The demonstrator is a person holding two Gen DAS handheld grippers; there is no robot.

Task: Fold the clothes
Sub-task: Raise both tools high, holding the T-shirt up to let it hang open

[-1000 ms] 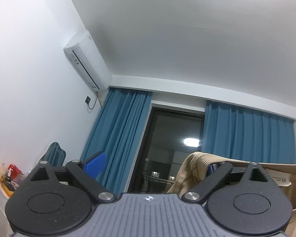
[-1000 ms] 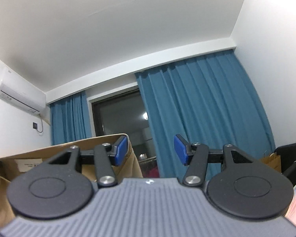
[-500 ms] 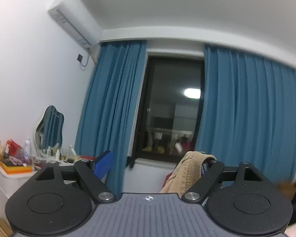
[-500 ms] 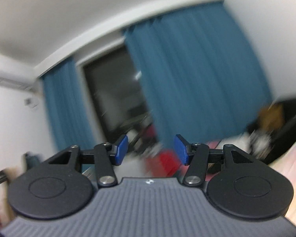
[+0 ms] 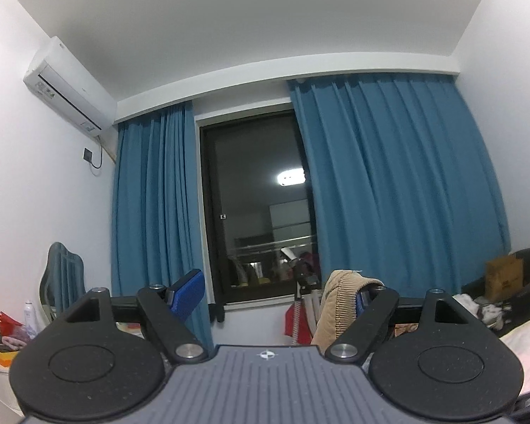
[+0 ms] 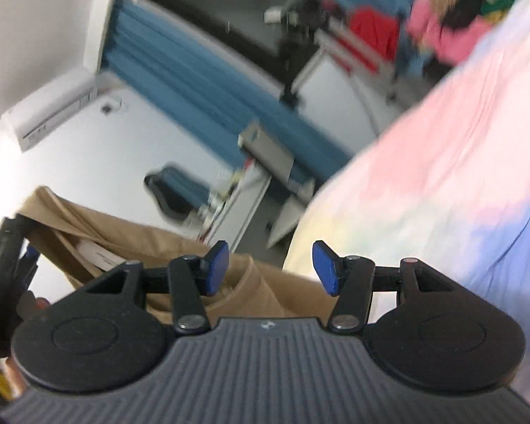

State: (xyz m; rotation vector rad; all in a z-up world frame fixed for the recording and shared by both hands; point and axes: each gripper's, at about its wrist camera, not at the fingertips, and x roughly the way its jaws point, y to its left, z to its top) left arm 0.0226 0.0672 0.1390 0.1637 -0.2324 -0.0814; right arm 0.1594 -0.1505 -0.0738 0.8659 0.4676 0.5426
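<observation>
Between the blue pads of the left gripper (image 5: 277,295) hangs nothing but air; its jaws stand wide apart, yet a tan ribbed garment (image 5: 339,304) is draped over the right-hand finger and covers most of that pad. Whether the cloth is hooked on the finger or only lies across it I cannot tell. Far behind it are blue curtains (image 5: 388,183) on either side of a dark window (image 5: 254,205), with an air conditioner (image 5: 67,84) high on the left wall and a mirror (image 5: 62,275) low on the left.

Seen from the right wrist, the scene is rolled and blurred. The right gripper (image 6: 270,268) is also open, with a clear gap between its pads. The same tan garment (image 6: 180,247) spreads below and to the left of it, passing behind the left finger without being pinched. At the far left edge, the dark frame of the left gripper (image 6: 3,275) sits against the garment's upper corner. A pastel pink and lilac bedsheet (image 6: 441,162) fills the right side.
</observation>
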